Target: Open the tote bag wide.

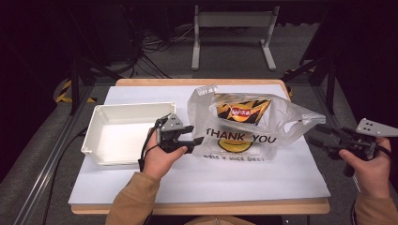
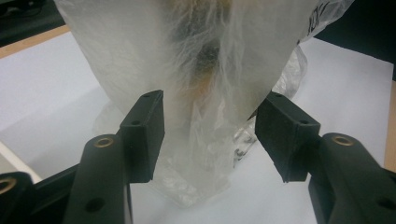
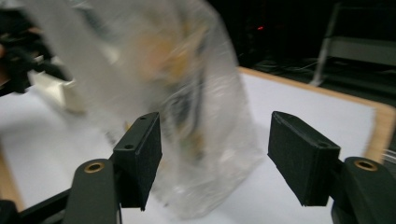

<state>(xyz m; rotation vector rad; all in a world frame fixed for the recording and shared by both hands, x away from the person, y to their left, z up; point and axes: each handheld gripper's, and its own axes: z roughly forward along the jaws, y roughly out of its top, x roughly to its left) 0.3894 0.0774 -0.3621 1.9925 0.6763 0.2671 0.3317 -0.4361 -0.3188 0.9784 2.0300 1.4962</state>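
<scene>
I see the clear, crinkled plastic carrier bag (image 1: 244, 126), printed THANK YOU over a yellow smiley, slumped mid-table on the white sheet with a yellow-and-black chip packet (image 1: 241, 111) upright inside, its loose handles splayed to either side.

Tan sleeves (image 1: 133, 197), black fingers (image 2: 144, 135) with brass-ringed screw holes, grey three-cornered plates (image 1: 172, 123), black cables (image 1: 149, 143)

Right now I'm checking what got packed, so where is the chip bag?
In the high view the chip bag sits inside the clear plastic bag at table centre, right of the white bin, above the THANK YOU print.
</scene>
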